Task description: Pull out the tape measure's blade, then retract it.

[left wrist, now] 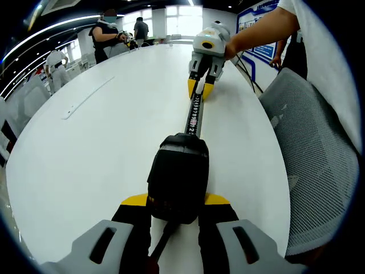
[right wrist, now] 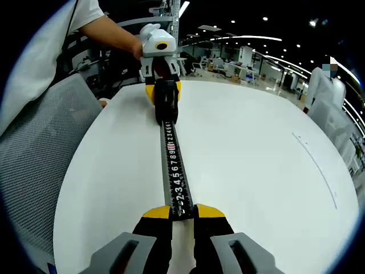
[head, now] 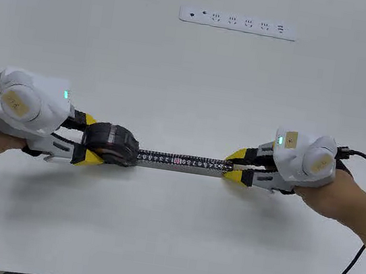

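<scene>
tape measure case [head: 110, 144] clamped in left tongs [head: 91, 140]; blade [head: 180, 160] drawn out flat over surface [head: 192, 70], its tip pinched between right tongs [head: 234, 165].

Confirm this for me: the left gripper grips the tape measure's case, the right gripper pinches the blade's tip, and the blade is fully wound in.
Not wound in. The head view shows the blade drawn out between the case in the left gripper and the right gripper pinching its tip. The rest holds.
</scene>
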`<state>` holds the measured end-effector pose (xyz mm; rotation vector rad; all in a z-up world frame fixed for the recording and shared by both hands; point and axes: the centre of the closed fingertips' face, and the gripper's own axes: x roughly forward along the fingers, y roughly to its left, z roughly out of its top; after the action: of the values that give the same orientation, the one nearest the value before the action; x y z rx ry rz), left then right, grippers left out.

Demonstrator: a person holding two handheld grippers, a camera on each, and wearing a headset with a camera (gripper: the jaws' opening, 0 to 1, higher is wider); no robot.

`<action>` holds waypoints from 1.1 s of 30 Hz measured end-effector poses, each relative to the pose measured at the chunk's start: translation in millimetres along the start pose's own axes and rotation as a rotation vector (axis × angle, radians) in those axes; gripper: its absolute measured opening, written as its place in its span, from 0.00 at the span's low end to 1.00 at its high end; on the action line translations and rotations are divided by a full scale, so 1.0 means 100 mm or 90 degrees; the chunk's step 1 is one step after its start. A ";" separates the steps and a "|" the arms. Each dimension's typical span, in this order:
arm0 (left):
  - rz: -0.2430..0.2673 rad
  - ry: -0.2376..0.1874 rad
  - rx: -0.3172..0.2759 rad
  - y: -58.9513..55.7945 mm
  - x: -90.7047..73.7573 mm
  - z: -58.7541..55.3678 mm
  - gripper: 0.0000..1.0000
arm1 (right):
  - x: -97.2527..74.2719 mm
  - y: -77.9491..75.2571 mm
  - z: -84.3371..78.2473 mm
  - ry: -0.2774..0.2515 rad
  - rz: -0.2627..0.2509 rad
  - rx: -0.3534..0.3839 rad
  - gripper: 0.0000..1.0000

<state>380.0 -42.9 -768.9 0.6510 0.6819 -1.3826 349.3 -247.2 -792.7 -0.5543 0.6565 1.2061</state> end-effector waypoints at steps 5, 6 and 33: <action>0.000 -0.001 -0.001 0.00 0.01 0.00 0.26 | -0.08 0.01 -0.07 0.011 0.000 0.003 0.10; 0.000 -0.001 -0.002 0.00 0.01 0.00 0.26 | -0.10 0.01 -0.09 0.012 -0.002 0.002 0.10; 0.002 -0.003 -0.005 0.01 0.01 0.00 0.26 | -0.47 -0.06 -0.43 0.041 -0.027 0.025 0.10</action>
<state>380.9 -44.0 -769.7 0.6417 0.6817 -1.3778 338.1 -310.0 -788.9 -0.5736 0.7183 1.1363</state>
